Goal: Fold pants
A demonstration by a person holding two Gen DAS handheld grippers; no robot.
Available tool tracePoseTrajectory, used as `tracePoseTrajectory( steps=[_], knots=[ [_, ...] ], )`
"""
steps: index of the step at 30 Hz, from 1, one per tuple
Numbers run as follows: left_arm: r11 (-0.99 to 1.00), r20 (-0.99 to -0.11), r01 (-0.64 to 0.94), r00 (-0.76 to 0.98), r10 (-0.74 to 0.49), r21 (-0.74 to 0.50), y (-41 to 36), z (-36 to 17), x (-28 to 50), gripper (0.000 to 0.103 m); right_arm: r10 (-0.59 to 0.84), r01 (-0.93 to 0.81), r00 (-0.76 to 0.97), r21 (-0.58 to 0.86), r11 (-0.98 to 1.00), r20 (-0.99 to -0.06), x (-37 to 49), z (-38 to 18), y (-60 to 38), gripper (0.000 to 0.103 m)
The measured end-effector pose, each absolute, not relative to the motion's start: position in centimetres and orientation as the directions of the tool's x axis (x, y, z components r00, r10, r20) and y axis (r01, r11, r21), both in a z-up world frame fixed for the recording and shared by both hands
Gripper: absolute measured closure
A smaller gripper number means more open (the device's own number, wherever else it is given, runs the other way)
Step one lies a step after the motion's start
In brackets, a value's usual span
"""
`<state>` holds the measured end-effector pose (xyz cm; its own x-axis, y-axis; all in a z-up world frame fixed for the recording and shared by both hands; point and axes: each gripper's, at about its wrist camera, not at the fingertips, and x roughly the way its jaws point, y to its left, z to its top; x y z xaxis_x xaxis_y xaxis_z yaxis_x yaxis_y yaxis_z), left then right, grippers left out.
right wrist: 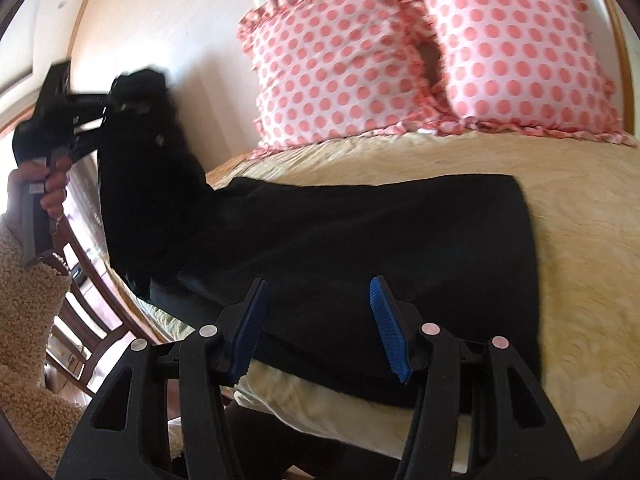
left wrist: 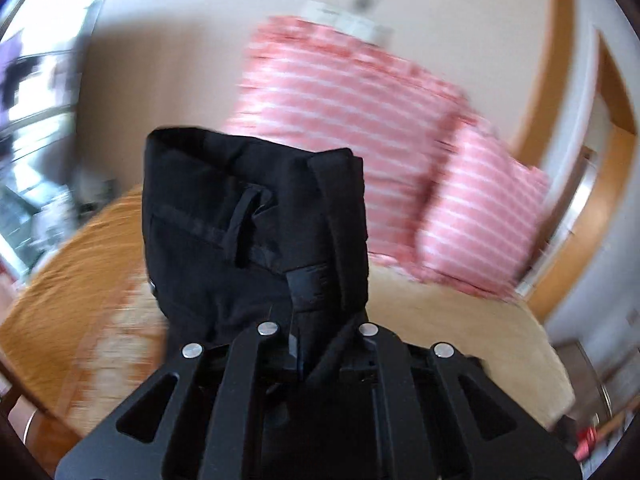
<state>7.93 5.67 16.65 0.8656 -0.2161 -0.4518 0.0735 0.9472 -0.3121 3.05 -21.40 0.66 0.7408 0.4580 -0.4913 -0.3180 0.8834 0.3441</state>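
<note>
Black pants (right wrist: pixel 360 232) lie across the cream bedspread in the right wrist view, with the waist end lifted at the left. My left gripper (right wrist: pixel 120 106) is shut on the waistband and holds it up above the bed's left side. In the left wrist view the waistband (left wrist: pixel 248 216) with a belt loop fills the middle, and the cloth hides the fingertips of the left gripper (left wrist: pixel 316 336). My right gripper (right wrist: pixel 318 328) is open, its blue pads (right wrist: pixel 386 324) spread just above the near edge of the flat pants.
Two pink polka-dot pillows (right wrist: pixel 420 52) stand against the wall at the head of the bed (right wrist: pixel 580 248). A wooden chair (right wrist: pixel 84 320) stands beside the bed's left edge. A door frame (left wrist: pixel 600 128) shows at the right in the blurred left wrist view.
</note>
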Motion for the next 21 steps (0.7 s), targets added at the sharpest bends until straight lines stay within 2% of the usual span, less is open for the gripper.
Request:
tracePoseTrajectory(
  steps=[4,6,8,12,14,21],
  knots=[
    [0.909,-0.451,0.268,0.801,-0.394,-0.319,-2.8,16.3,8.3,0.095,0.420,-0.267,0.768,0.354,0.896,-0.483,1.7,0.6,-23.7,0.048],
    [0.868,-0.475,0.359,0.731,-0.490,-0.343,-7.7,14.2,8.3,0.095,0.405,-0.239,0.778,0.369,0.898,-0.481,1.0,0.3,-24.8,0.048],
    [0.834,-0.543,0.417,0.633,-0.552,-0.362,-11.9,11.0,8.3,0.095,0.384,-0.206,0.787,0.380,0.902,-0.483,0.2,-0.1,-26.1,0.048],
    [0.813,-0.658,0.421,0.484,-0.576,-0.402,-15.5,4.5,8.6,0.095,0.341,-0.154,0.803,0.381,0.912,-0.490,-1.3,-0.3,-28.1,0.048],
    [0.815,-0.651,0.416,0.494,-0.576,-0.404,-15.4,4.3,8.6,0.095,0.315,-0.125,0.812,0.379,0.917,-0.492,-1.8,-0.4,-29.2,0.048],
    [0.816,-0.553,0.455,0.601,-0.577,-0.357,-16.2,9.8,7.9,0.095,0.264,-0.026,0.830,0.439,0.898,-0.491,-1.9,-1.2,-32.6,0.048]
  ],
)
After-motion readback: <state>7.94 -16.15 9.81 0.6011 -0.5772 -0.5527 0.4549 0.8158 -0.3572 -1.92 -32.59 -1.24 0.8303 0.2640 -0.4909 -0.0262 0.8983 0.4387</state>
